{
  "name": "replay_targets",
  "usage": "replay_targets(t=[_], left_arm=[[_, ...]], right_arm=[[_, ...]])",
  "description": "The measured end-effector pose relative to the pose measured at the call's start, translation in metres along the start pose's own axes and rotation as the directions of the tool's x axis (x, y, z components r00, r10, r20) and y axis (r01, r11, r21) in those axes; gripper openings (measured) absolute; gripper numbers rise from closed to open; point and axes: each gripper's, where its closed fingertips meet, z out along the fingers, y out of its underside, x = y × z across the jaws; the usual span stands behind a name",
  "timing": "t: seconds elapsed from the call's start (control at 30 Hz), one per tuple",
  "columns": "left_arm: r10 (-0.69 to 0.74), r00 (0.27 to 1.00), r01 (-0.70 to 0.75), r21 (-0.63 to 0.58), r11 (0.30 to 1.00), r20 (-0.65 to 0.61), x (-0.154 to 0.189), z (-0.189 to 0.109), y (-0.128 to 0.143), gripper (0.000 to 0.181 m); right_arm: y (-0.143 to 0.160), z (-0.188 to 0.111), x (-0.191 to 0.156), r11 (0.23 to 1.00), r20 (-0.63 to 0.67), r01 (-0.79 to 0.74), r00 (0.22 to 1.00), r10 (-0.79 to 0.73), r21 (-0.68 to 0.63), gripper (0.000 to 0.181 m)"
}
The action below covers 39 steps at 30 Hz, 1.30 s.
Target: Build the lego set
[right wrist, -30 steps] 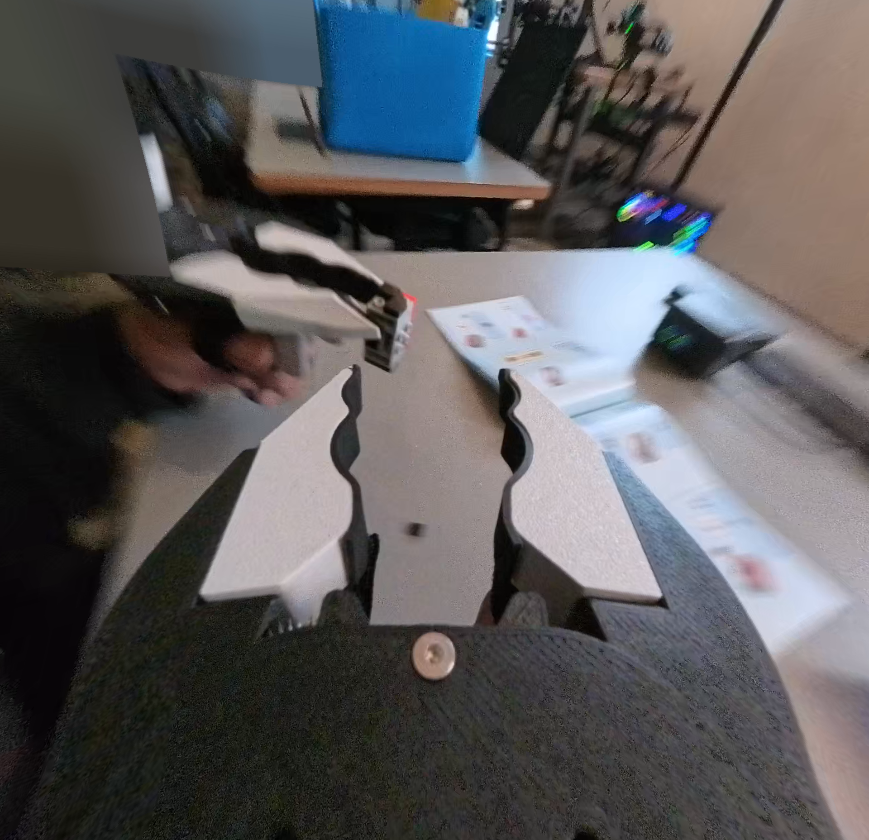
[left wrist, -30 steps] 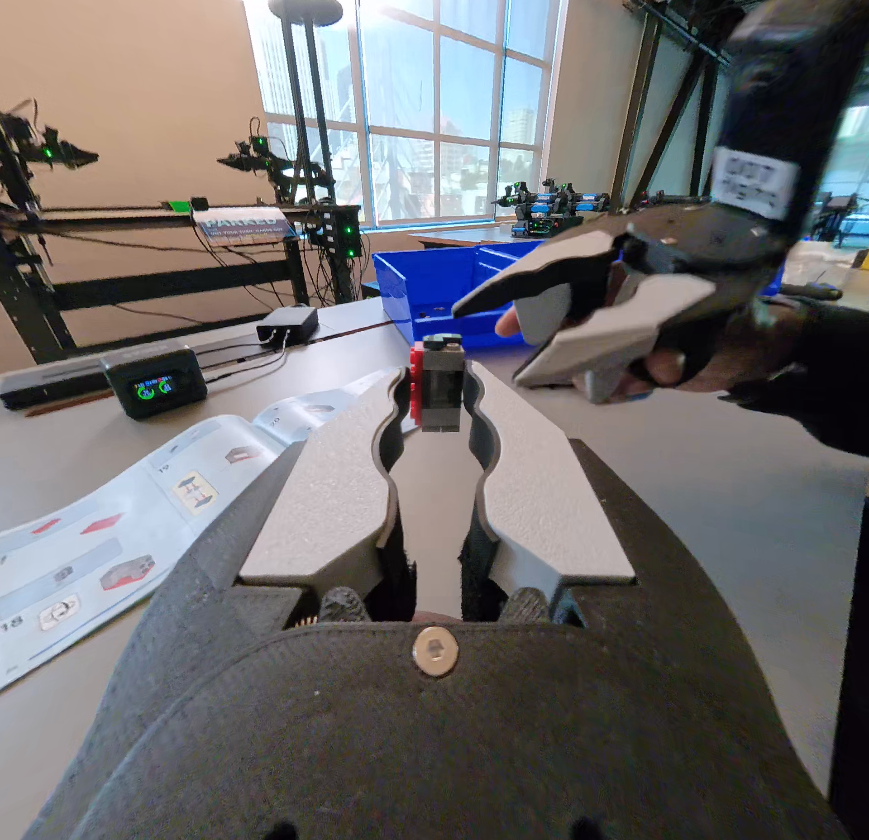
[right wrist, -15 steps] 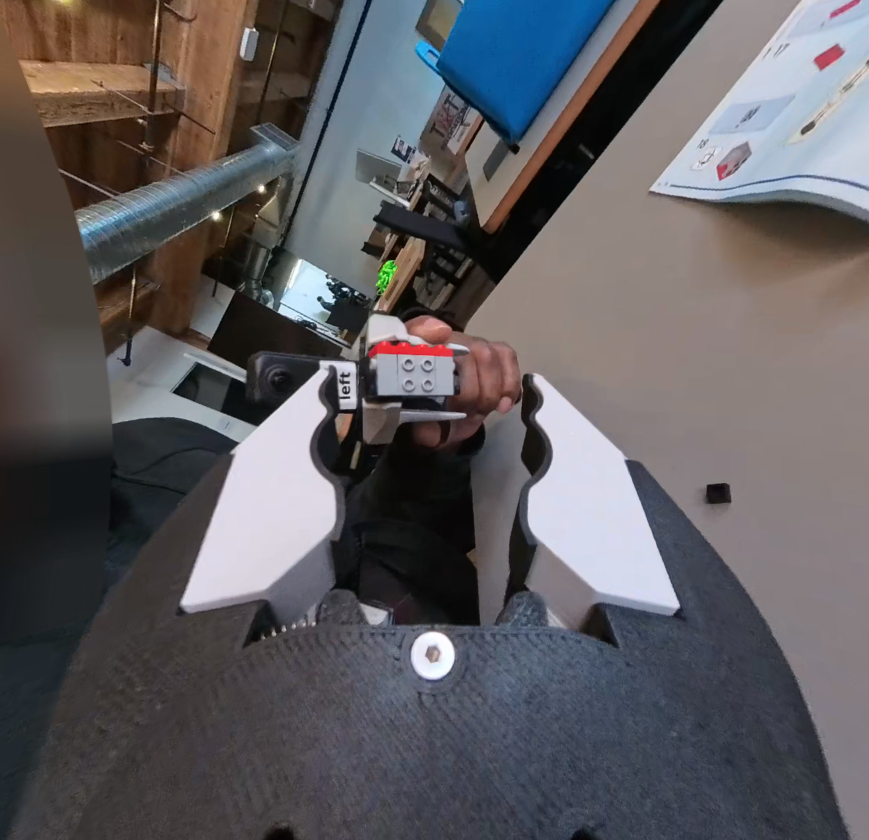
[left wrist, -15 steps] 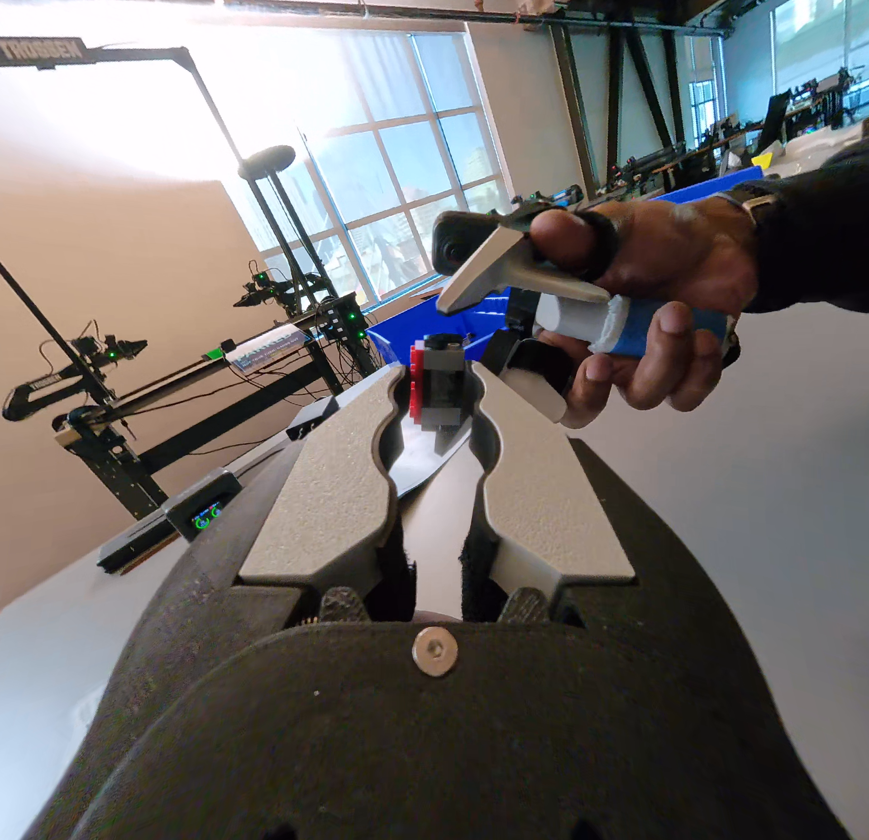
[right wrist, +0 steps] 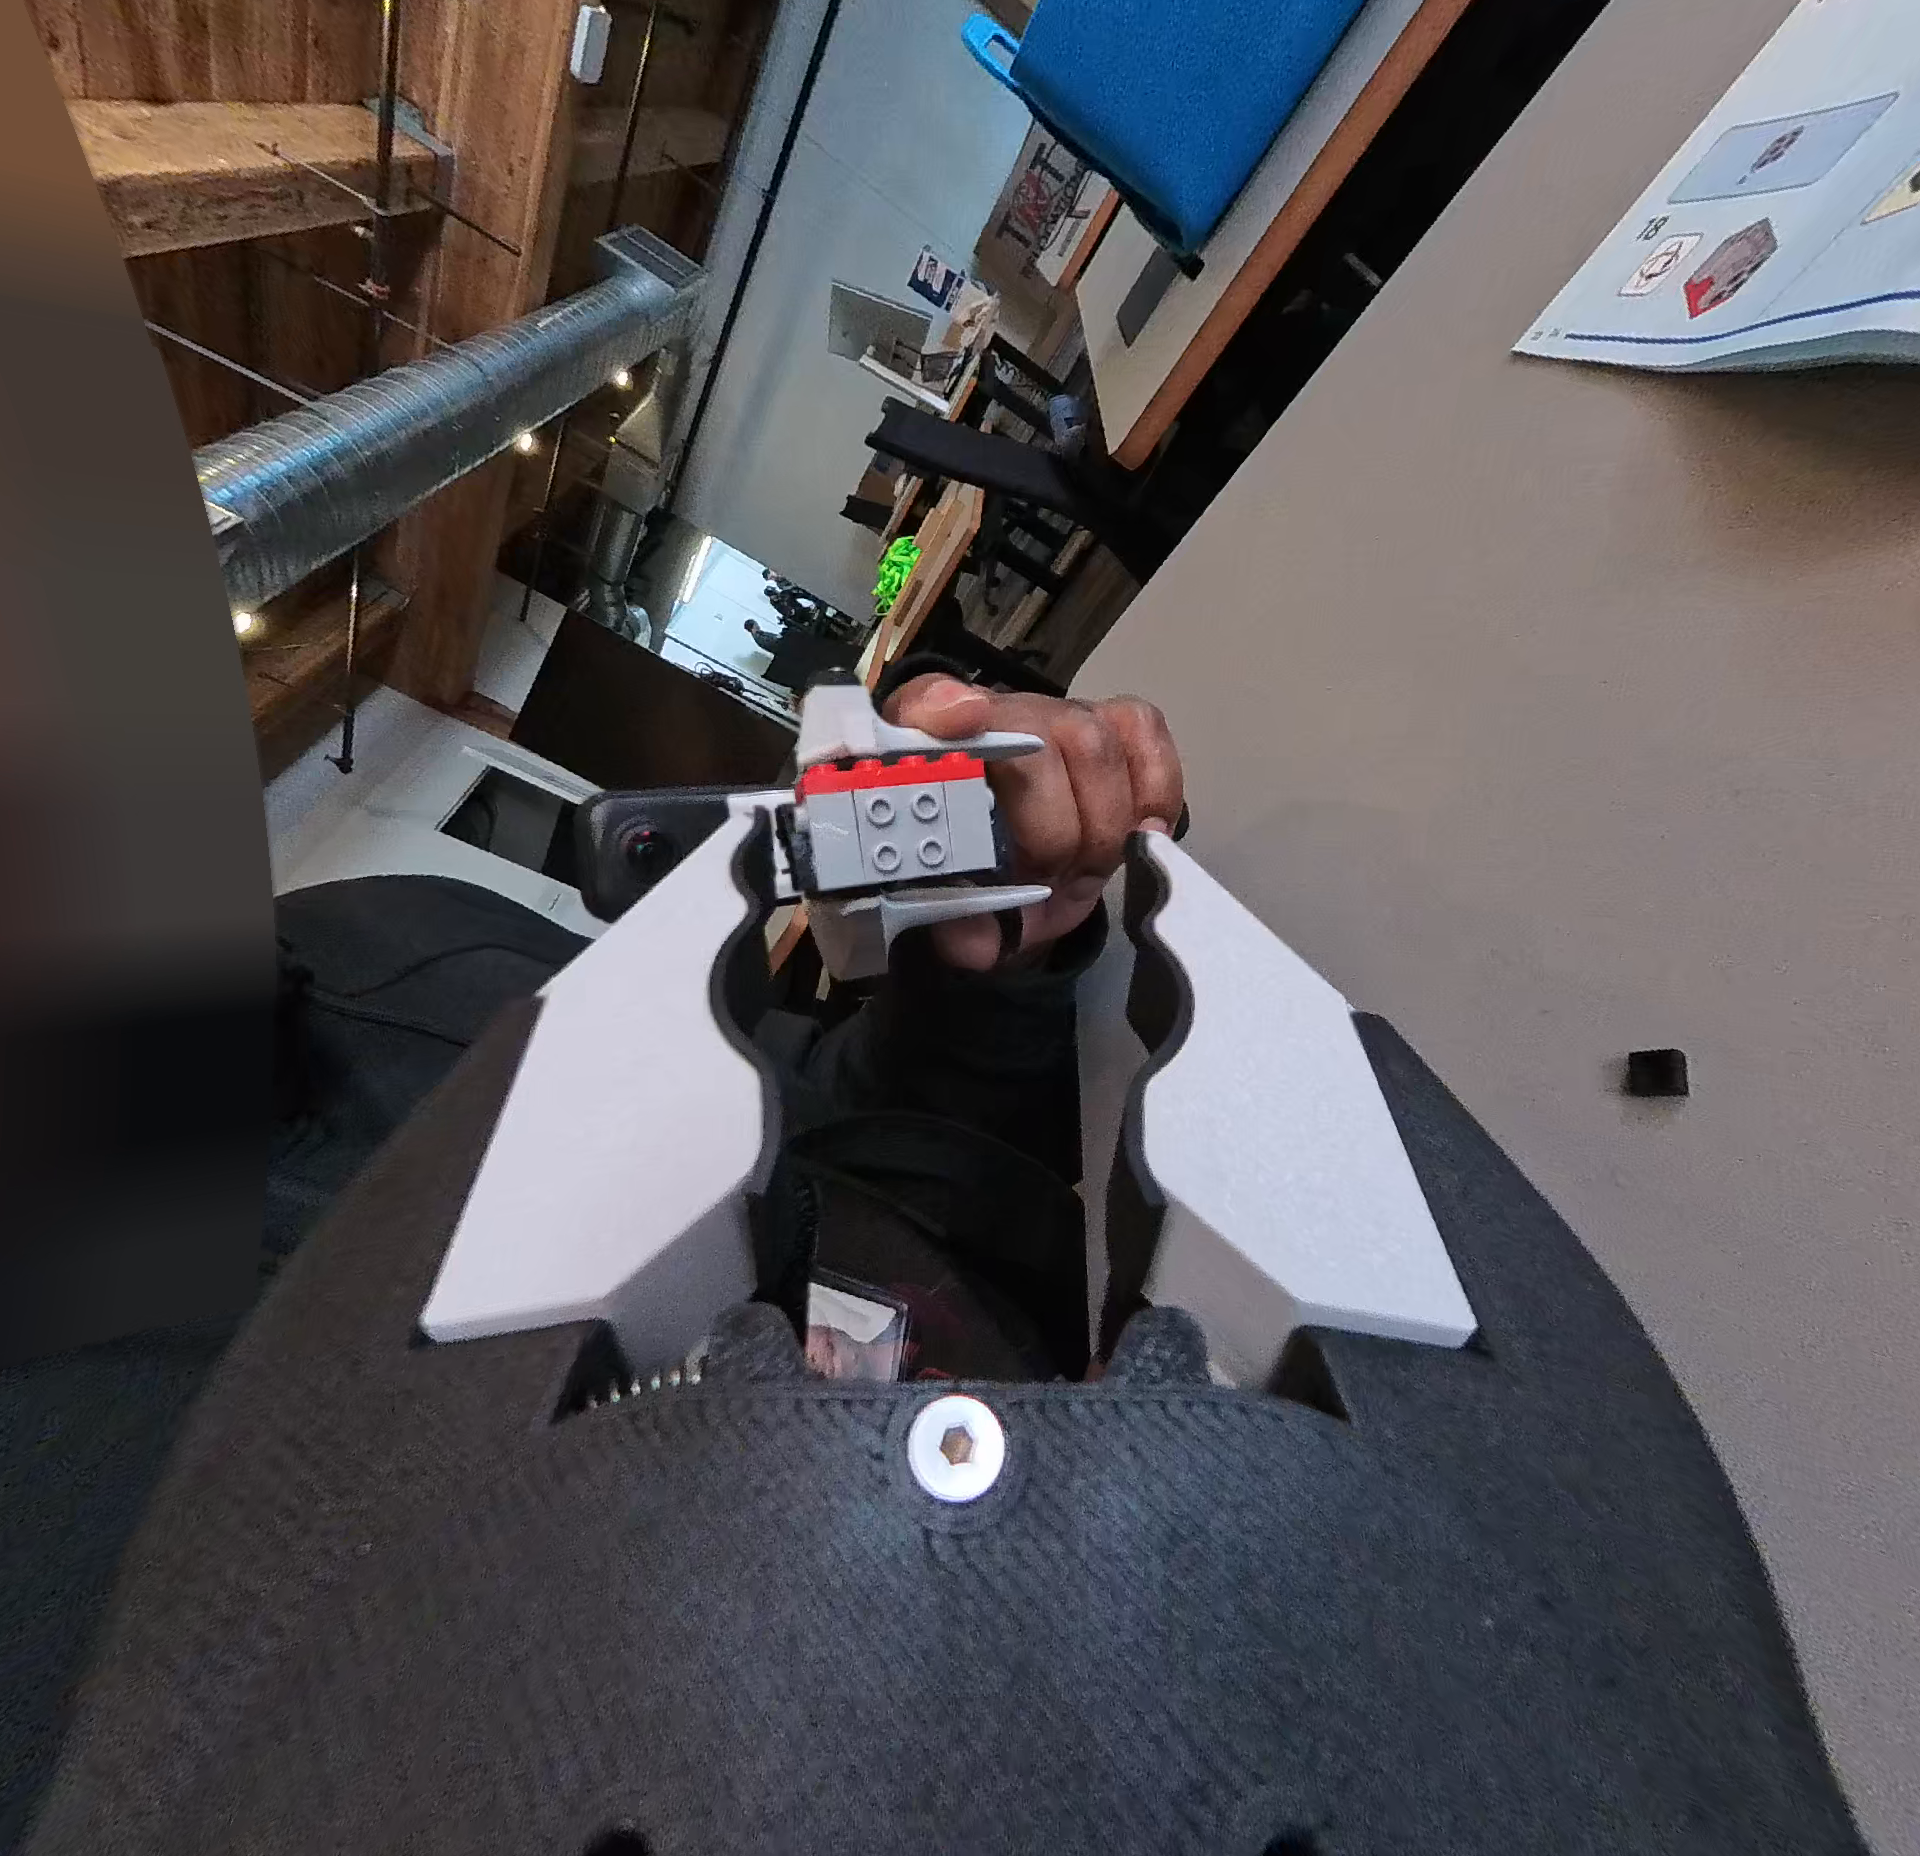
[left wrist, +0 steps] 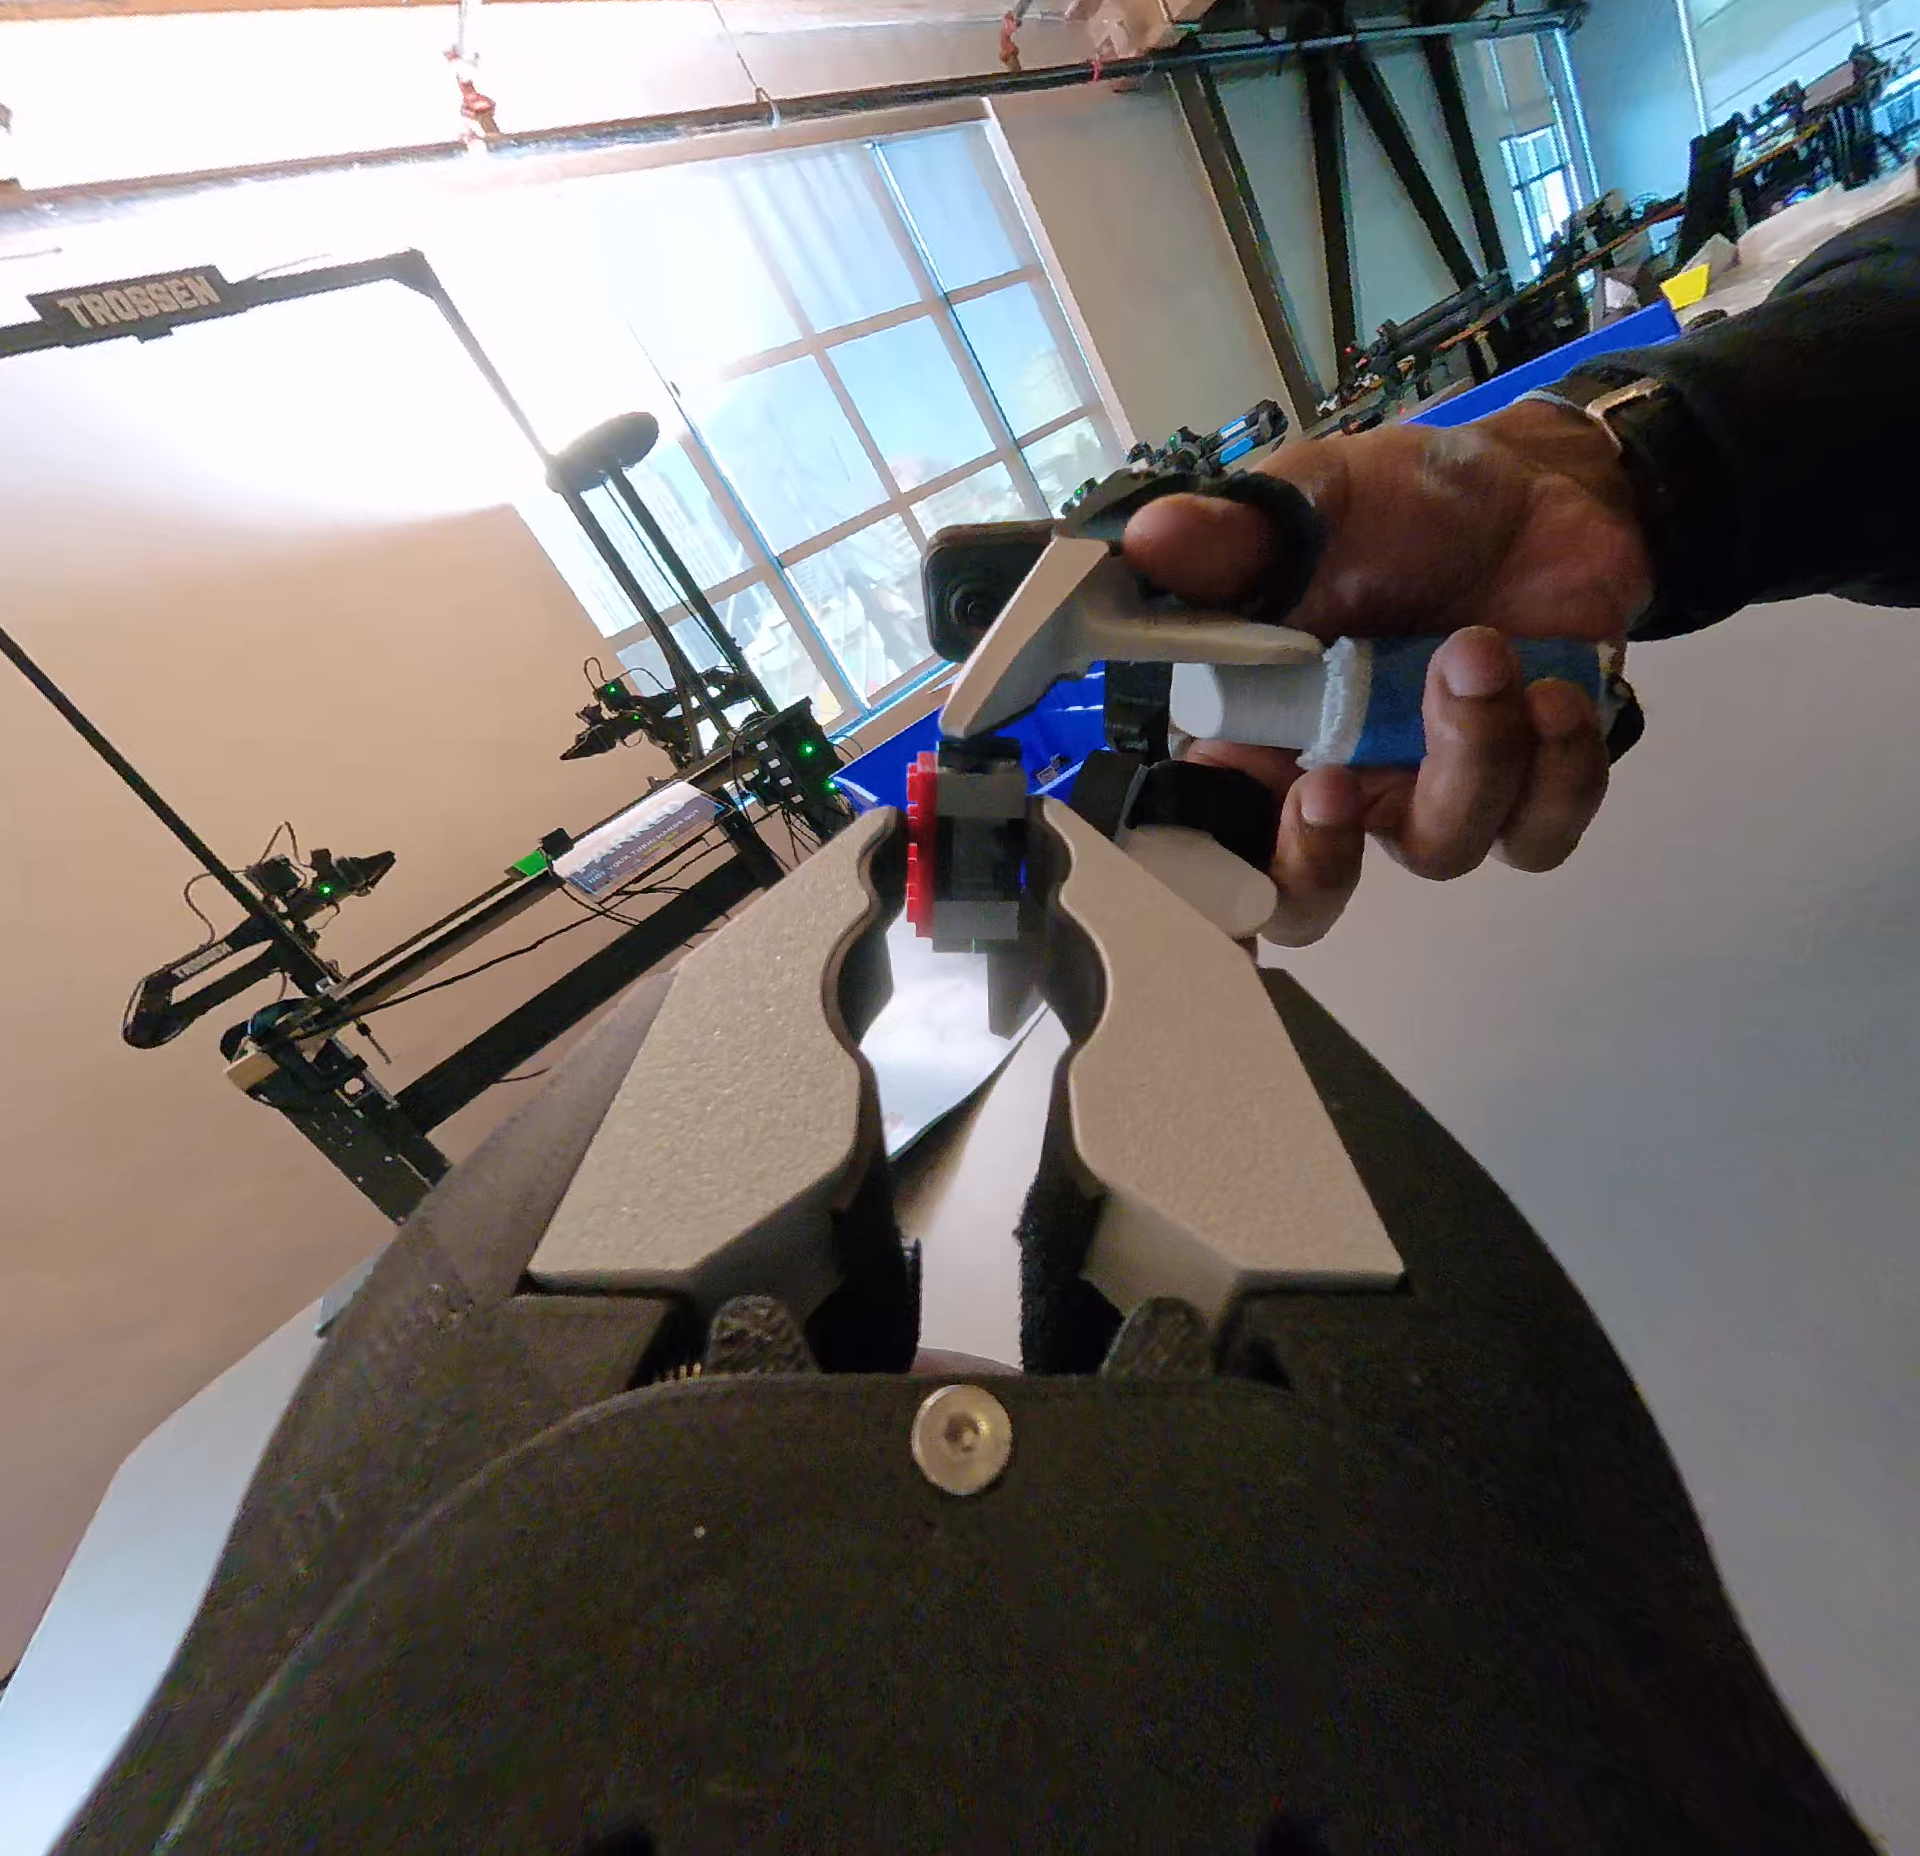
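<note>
The left claw (left wrist: 966, 861) is clamped on a small lego assembly (left wrist: 971, 856) of grey bricks with a red plate on its left face, held at the centre of the left wrist view, raised off the grey surface (left wrist: 1662, 1131). The right claw (right wrist: 940, 856) stands wide, its fingers either side of the assembly (right wrist: 894, 835) without gripping it. A small black piece (right wrist: 1655, 1072) lies on the surface at middle right; an instruction booklet (right wrist: 1787, 227) lies at upper right.
</note>
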Motion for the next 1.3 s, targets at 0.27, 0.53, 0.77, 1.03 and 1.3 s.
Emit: replay_targets(t=[0.27, 0.53, 0.77, 1.03, 1.3], left_arm=[[0.049, 0.999, -0.049, 0.005, 0.999, -0.001, 0.004, 0.0, -0.003, 0.022], [0.066, 0.998, -0.067, 0.002, 0.998, 0.016, 0.003, 0.001, -0.005, 0.022], [0.066, 0.998, -0.066, 0.01, 0.998, 0.021, 0.002, 0.0, -0.006, 0.022], [0.074, 0.997, -0.074, 0.002, 0.997, 0.02, 0.003, 0.0, -0.005, 0.021], [-0.172, 0.985, 0.172, -0.007, 0.985, 0.028, -0.006, 0.008, 0.006, 0.023]], right_arm=[[0.002, -0.001, -0.015, 0.998, 0.058, 0.059, 0.996, -0.061, 0.03, 0.041], [0.003, 0.003, -0.017, 0.995, 0.053, 0.08, 0.995, -0.083, 0.061, 0.04], [0.006, 0.005, -0.02, 0.993, 0.049, 0.099, 0.994, -0.102, 0.066, 0.039], [0.008, 0.005, -0.02, 0.993, 0.032, 0.106, 0.994, -0.108, 0.06, 0.039], [-0.01, 0.002, -0.006, 0.983, -0.048, 0.115, 0.993, -0.109, 0.141, 0.074]])
